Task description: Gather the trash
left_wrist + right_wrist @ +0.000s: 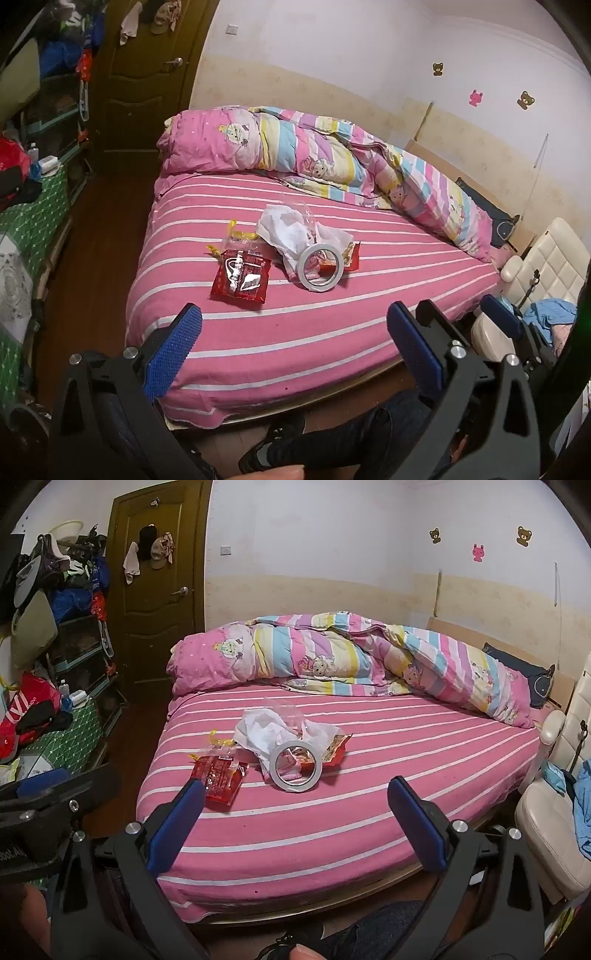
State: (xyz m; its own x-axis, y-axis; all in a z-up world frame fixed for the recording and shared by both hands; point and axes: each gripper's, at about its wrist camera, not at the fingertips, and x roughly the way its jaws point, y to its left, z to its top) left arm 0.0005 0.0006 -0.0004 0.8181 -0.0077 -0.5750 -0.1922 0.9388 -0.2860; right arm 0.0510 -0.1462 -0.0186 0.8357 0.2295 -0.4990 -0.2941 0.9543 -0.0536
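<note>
Lying in a loose cluster near the middle of the pink striped bed (332,332), the trash consists of a red foil wrapper (241,279), a small yellow wrapper (236,236) just behind it, crumpled white paper under clear plastic film (291,229), and a tape roll (320,268) propped tilted against that paper. A second red packet (351,260) is largely hidden behind the tape roll; its print cannot be read. In the right wrist view one blue finger covers the near corner of the red foil wrapper. The left gripper (295,354) and the right gripper (295,823) both stand fully spread with nothing between their fingers, short of the trash. A rolled quilt (332,155) lies along the far edge. The white chair (554,812) and the cluttered shelves (74,635) are cut off by the frame.
</note>
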